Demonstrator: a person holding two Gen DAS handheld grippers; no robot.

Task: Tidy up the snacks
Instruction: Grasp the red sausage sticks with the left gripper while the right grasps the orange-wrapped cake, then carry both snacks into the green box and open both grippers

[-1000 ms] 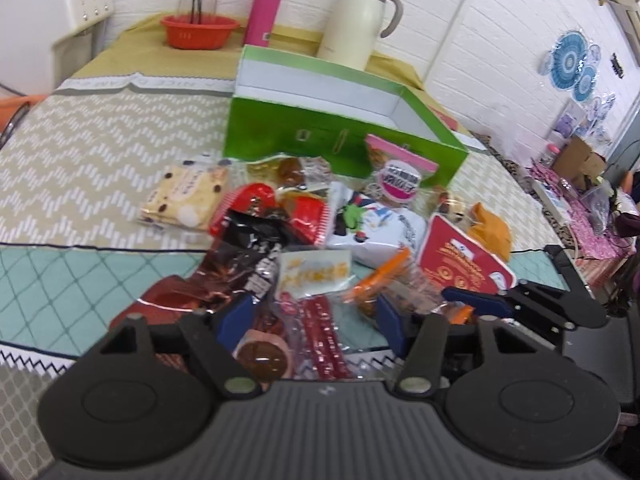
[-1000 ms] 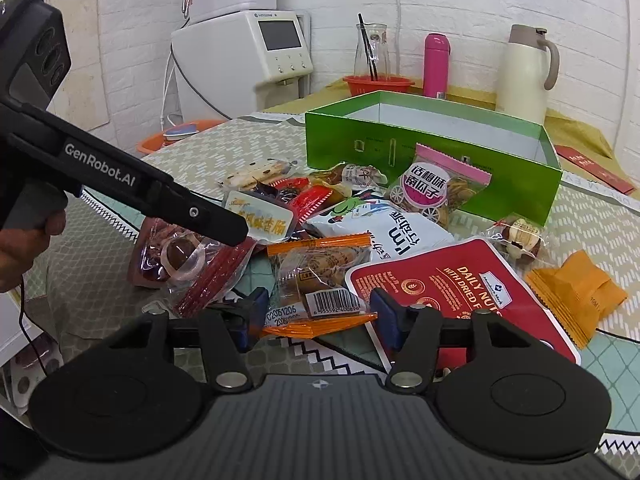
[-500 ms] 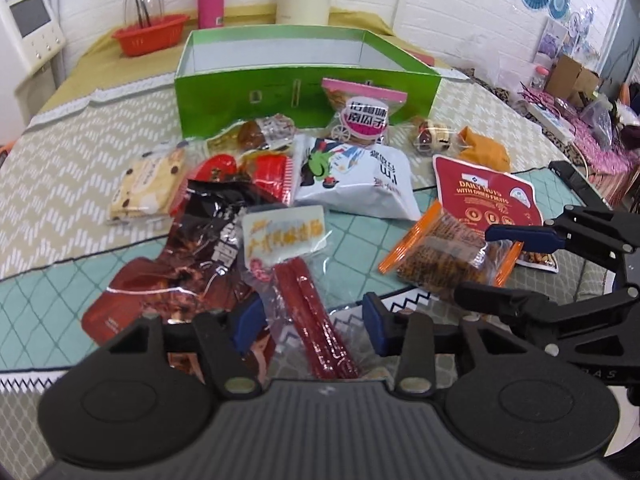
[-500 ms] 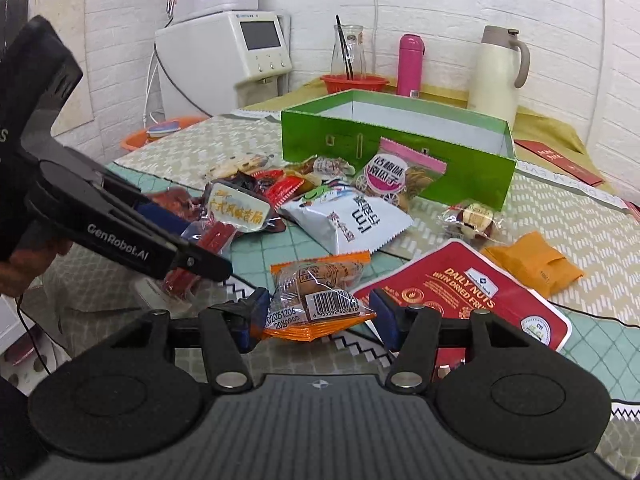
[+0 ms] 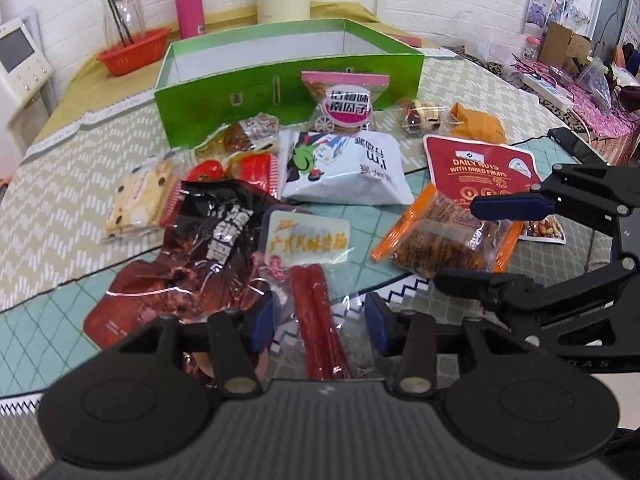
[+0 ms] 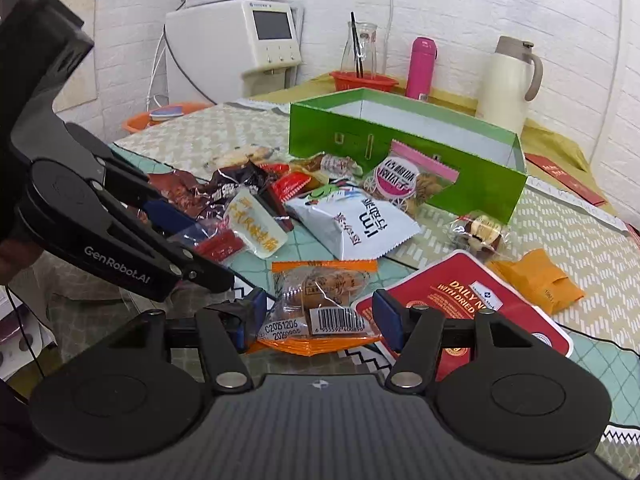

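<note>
Far edge of the table (image 6: 192, 140): a pink flask (image 6: 421, 67), upright, stands beside a cream jug (image 6: 506, 80) with a handle. A red basket (image 6: 362, 80) holds a clear glass carafe (image 6: 360, 50) with dark sticks inside. Beyond the far left corner, a white machine (image 6: 256, 40) with a small screen stands against the white brick wall (image 6: 460, 0). An orange basin (image 6: 160, 116) sits low beside it.

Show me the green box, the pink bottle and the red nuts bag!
green box (image 5: 256, 92), left wrist view, front wall.
pink bottle (image 6: 421, 67), right wrist view, middle of its body.
red nuts bag (image 5: 476, 168), left wrist view, printed front.
</note>
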